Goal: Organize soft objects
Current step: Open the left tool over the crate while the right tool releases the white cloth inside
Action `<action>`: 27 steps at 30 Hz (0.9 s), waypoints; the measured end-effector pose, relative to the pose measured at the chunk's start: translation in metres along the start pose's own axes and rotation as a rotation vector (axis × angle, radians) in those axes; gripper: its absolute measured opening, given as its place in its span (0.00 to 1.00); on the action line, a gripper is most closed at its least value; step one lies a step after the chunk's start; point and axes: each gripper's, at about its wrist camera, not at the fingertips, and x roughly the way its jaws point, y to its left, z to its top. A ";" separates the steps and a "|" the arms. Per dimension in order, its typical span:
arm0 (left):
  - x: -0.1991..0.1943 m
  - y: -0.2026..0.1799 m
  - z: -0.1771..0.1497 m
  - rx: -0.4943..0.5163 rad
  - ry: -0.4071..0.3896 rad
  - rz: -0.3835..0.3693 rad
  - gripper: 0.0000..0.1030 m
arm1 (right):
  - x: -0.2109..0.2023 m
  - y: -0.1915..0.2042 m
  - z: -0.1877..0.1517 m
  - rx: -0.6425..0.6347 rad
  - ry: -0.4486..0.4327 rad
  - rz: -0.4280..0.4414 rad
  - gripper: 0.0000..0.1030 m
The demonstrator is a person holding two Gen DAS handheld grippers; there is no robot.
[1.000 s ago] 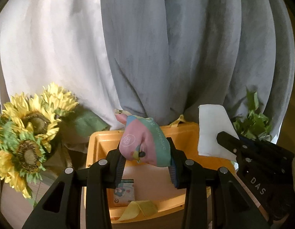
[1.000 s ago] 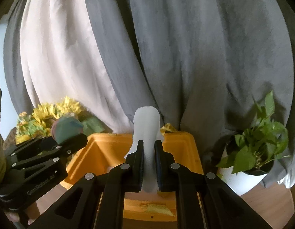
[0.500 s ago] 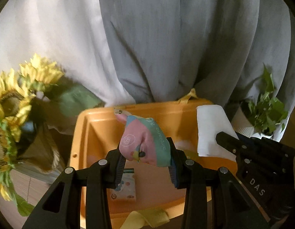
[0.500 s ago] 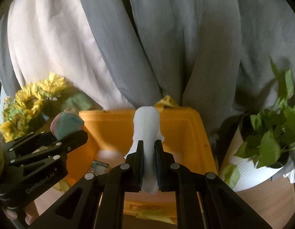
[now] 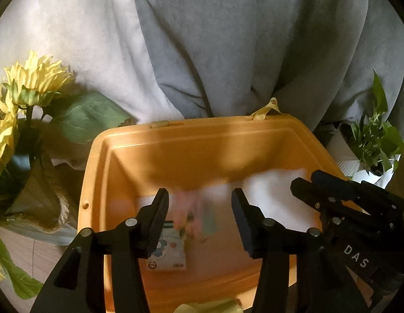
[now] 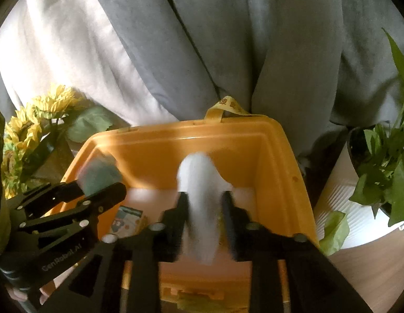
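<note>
Opening both sets of fingers: left gripper point(image 5: 199, 216) letting the blurred pink pouch point(image 5: 194, 216) drop, right gripper point(image 6: 205, 214) spreading around the upright white cloth point(image 6: 200, 208), both falling straight into the orange bin point(image 6: 280, 182) below.

Blurred pink pouch point(image 5: 194, 216) and white cloth point(image 6: 202, 208) defy detail.

Both pictures are dim, with warm light falling in patches on the orange bin point(image 5: 97, 182) and dark shadows across its back wall. The pink pouch point(image 5: 194, 216) and the white cloth point(image 6: 202, 208) are smeared by motion blur. The round lens bends the gray curtain point(image 5: 228, 52), and the corners go black.
</note>
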 end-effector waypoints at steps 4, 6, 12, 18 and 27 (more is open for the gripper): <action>-0.008 -0.002 -0.001 0.006 -0.022 0.014 0.60 | -0.005 -0.002 0.000 0.006 -0.014 -0.009 0.35; -0.014 -0.003 -0.002 0.008 -0.034 0.018 0.61 | -0.012 -0.003 0.000 0.012 -0.026 -0.013 0.38; -0.046 -0.011 -0.008 0.022 -0.098 0.045 0.70 | -0.042 -0.004 -0.002 0.015 -0.088 -0.033 0.43; -0.085 -0.021 -0.019 0.023 -0.175 0.066 0.78 | -0.083 -0.004 -0.007 0.015 -0.152 -0.049 0.48; -0.142 -0.036 -0.047 0.023 -0.270 0.100 0.82 | -0.139 -0.003 -0.029 0.009 -0.231 -0.066 0.53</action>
